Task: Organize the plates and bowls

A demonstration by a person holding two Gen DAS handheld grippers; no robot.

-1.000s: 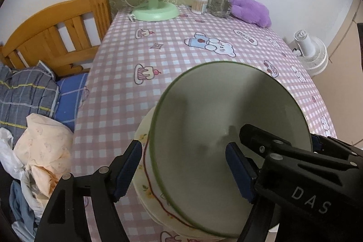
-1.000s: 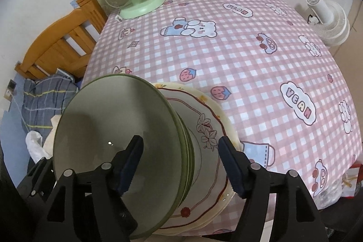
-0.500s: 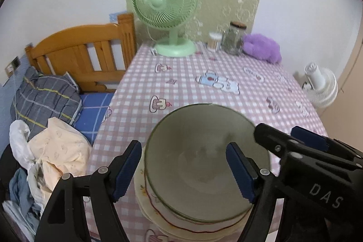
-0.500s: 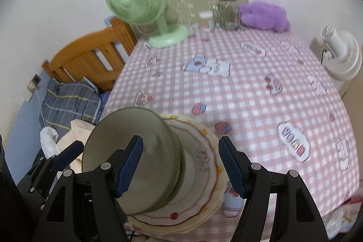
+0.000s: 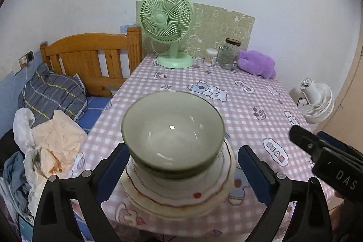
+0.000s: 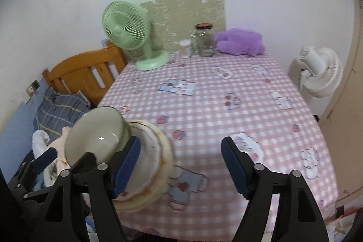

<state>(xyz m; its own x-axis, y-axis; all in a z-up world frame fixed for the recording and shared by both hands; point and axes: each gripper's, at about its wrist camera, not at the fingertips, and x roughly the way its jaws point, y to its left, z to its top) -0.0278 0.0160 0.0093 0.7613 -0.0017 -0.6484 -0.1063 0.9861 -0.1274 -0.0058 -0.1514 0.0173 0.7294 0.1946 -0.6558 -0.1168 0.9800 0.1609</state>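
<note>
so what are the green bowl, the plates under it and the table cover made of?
Green bowl: probably glazed ceramic, with sharp glossy highlights inside. Plates: cream glazed ceramic or melamine, red printed rim; blur leaves it open. Table cover: pink checked printed cloth or vinyl, draping over the edge.

- left gripper (image 5: 181, 171): jaws spread wide, gripping nothing, blue pads (image 5: 113, 170) at 7 and 5 o'clock of its own view
- right gripper (image 6: 180, 168): jaws wide apart, holding nothing; seen at 4 o'clock in left view
</note>
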